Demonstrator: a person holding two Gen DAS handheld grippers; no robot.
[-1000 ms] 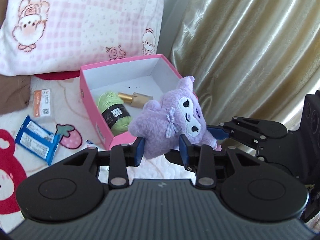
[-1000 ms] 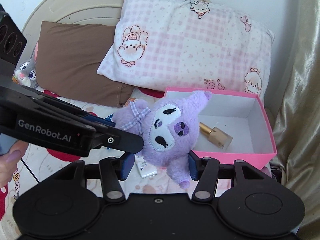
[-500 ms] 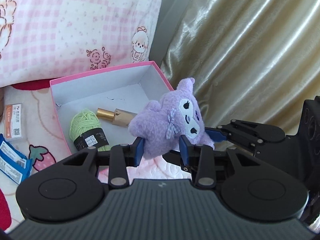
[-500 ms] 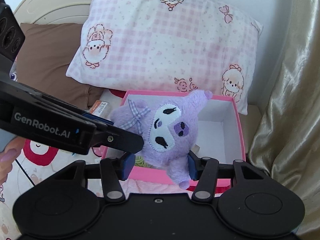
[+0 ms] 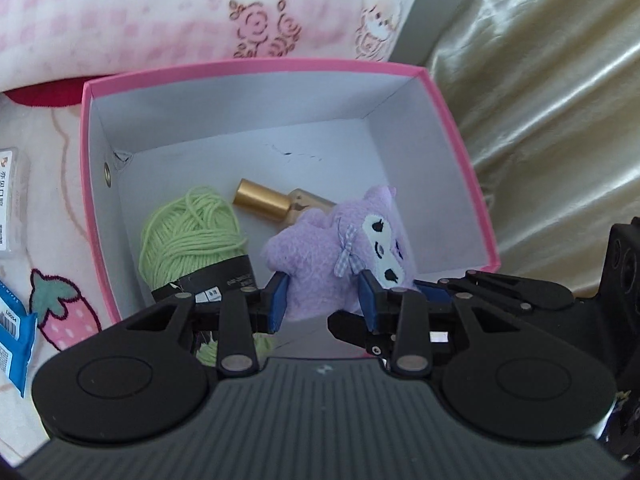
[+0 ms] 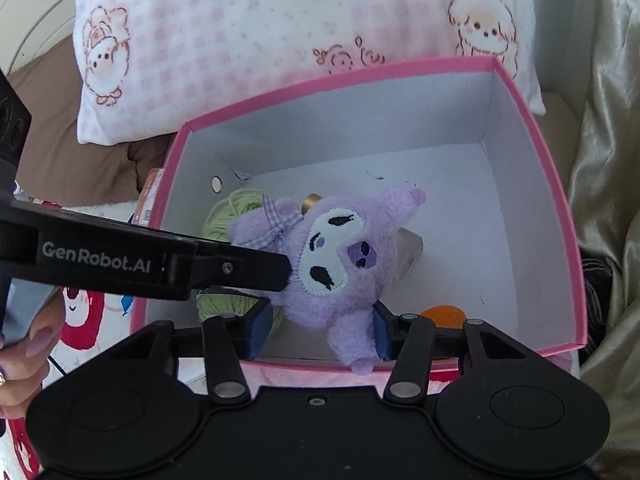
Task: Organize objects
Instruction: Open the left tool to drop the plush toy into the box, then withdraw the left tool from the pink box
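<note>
A pink-and-white checked pillow (image 6: 280, 40) with cartoon prints is seen propped behind an open pink box (image 6: 560, 216), which is set on a printed bedspread (image 5: 60, 184) beside a gold satin curtain (image 5: 552, 100). A brown pillow (image 6: 60, 160) is partly visible at the far left of the right wrist view.

A purple plush toy (image 6: 340, 264) (white face patch, checked bow on one ear) is held above the white interior of the box by both tools at once. It is clamped at its lower body between the blue pads of the left gripper (image 5: 322, 300), whose jaws are set narrow. The right gripper (image 6: 316, 334) is placed around the toy's lower end and one foot, its jaws closing with both pads against the plush.

Inside the box, a ball of light green yarn (image 5: 192, 236) with a black label is seen lying by the left wall, just beside a gold-capped bottle (image 5: 272, 202) partly hidden by the toy. A small orange object (image 6: 442, 316) is glimpsed near the front wall. Blue packets (image 5: 12, 336) are left on the bedspread outside the box, and a hand (image 6: 24, 360) is visible at the edge of the right wrist view.
</note>
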